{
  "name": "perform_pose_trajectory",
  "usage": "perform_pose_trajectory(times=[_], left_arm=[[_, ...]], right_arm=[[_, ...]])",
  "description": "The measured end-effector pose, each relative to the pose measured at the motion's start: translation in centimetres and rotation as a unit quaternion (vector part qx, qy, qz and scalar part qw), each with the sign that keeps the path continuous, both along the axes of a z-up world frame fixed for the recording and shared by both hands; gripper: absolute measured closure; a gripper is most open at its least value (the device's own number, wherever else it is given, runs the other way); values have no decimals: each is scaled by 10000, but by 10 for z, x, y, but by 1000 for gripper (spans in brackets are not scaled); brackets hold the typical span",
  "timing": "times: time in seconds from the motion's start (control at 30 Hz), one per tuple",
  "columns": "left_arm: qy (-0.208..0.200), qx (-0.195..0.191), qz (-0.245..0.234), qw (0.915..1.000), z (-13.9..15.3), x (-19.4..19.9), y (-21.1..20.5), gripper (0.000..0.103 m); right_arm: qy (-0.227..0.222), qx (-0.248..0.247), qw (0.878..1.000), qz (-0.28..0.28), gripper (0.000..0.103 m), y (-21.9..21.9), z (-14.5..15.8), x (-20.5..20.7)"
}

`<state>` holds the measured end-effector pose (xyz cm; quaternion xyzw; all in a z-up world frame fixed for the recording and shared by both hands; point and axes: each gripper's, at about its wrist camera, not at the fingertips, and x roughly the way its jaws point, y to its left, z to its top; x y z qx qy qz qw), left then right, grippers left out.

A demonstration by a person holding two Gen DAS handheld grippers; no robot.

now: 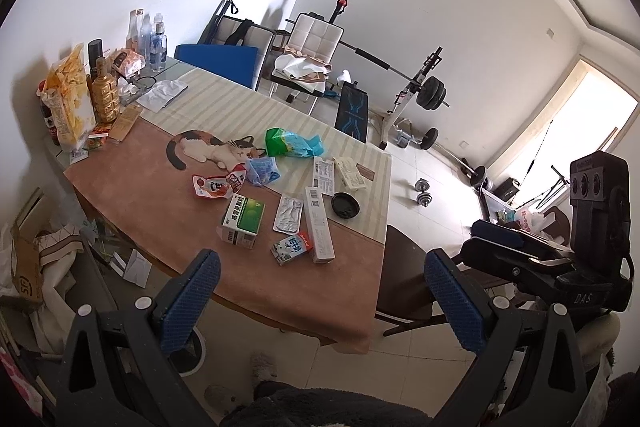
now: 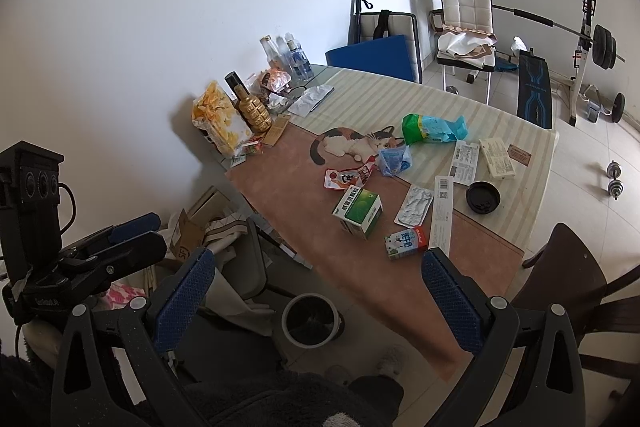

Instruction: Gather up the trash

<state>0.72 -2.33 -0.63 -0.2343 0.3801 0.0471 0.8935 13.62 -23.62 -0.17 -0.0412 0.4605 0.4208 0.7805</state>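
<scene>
Hovering short of the table [image 2: 344, 267], both grippers [image 1: 320, 301] [image 2: 318, 297] gape empty; nothing collected; next, grasp the milk carton [image 2: 406, 242] nearest the bin [image 2: 312, 319]

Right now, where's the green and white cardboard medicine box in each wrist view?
Left wrist view: the green and white cardboard medicine box sits just left of centre, on the brown part of the table mat, above the left fingertip.
Right wrist view: the box sits just right of centre, on the same brown part.
Shared landmark: the silver foil blister pack lies just right of it in both.
</scene>
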Motion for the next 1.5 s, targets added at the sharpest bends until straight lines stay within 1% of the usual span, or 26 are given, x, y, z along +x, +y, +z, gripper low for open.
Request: perform_pose_trajectory(times=[0.23,1.03,1.1,1.13,1.17,1.2,1.27,1.3,1.33,1.37,1.4,1.5], left_arm=[[-7,-4,-5,10000,2,1,-3,0],[-10,-36,-66,10000,10,7,10,0],[1,26,-21,10000,10,8,10,0],[31,173,49,9998,10,8,11,0],[93,435,172,9989,9,10,11,0],[191,777,330,9962,7,15,12,0],[438,1462,616,9864,-3,27,15,0],[578,1662,709,9818,-11,33,18,0],[738,1767,783,9784,-21,40,23,0],[892,1752,812,9771,-34,49,29,0],[1027,1669,836,9770,-46,57,35,0],[1626,1419,939,9719,-91,92,57,0]], right_arm=[[-5,3,10000,-2,0,1,0,1],[-10,18,10000,-27,0,0,3,2],[-25,2,10000,-96,0,0,4,3],[-28,-9,9998,-177,0,0,4,5],[-19,-24,9996,-272,0,-1,4,7],[-13,-57,9993,-370,0,-1,3,10],[8,-184,9974,-703,0,0,-3,18],[53,-279,9954,-917,0,-1,-11,26],[72,-361,9938,-1047,0,-1,-18,28],[87,-484,9914,-1216,0,-1,-30,37],[116,-590,9892,-1334,0,0,-41,45],[436,-1069,9796,-1643,0,3,-96,82]])
